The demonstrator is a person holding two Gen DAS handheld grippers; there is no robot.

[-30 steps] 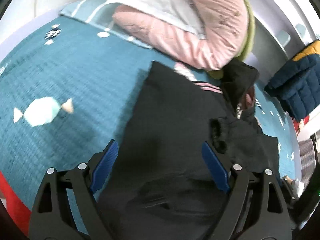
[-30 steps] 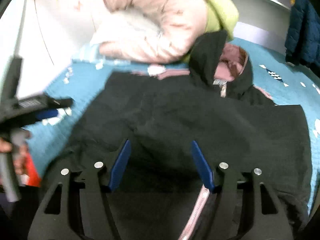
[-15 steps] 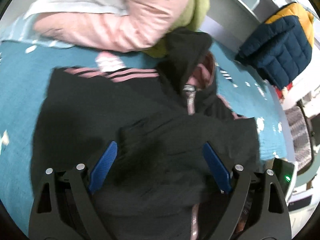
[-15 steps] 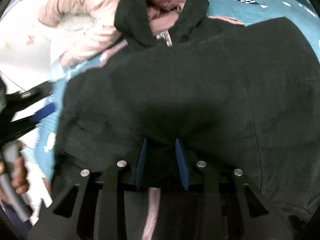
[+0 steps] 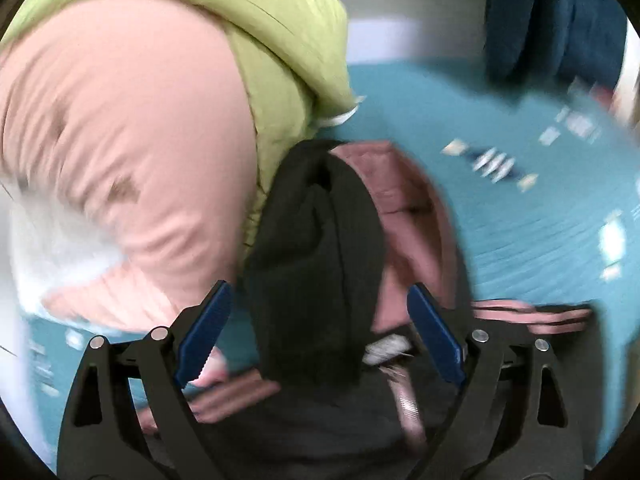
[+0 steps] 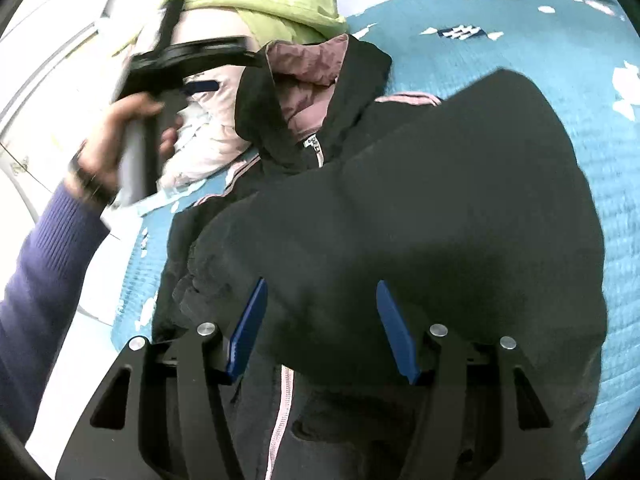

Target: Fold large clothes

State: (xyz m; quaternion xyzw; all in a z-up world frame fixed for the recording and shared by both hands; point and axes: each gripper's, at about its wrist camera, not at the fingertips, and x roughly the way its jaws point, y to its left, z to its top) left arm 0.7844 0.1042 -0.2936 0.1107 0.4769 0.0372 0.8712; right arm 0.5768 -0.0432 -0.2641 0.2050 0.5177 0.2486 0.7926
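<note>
A black hooded jacket [image 6: 400, 208] with pink lining and a pink zip lies spread on the teal bedspread [image 6: 500, 20], a black panel folded across its front. My right gripper [image 6: 321, 283] hovers low over that front; its jaws are opening and the pads press on nothing. In the left wrist view, which is blurred, my left gripper [image 5: 318, 287] stands open wide just above the hood [image 5: 320, 220]. From the right wrist view the left gripper [image 6: 238, 73] shows at the hood's left edge, held by a hand [image 6: 120, 140] in a purple sleeve.
A pink padded garment [image 5: 120, 160] and a lime green one [image 5: 280, 60] are piled behind the hood. A dark blue quilted jacket [image 5: 540, 20] hangs at the back right. The bed's left edge and white panels [image 6: 48, 60] run close to the jacket's left side.
The left gripper swept from the jacket's left side up to the hood, staying open. The right gripper narrowed over the jacket front, then widened again.
</note>
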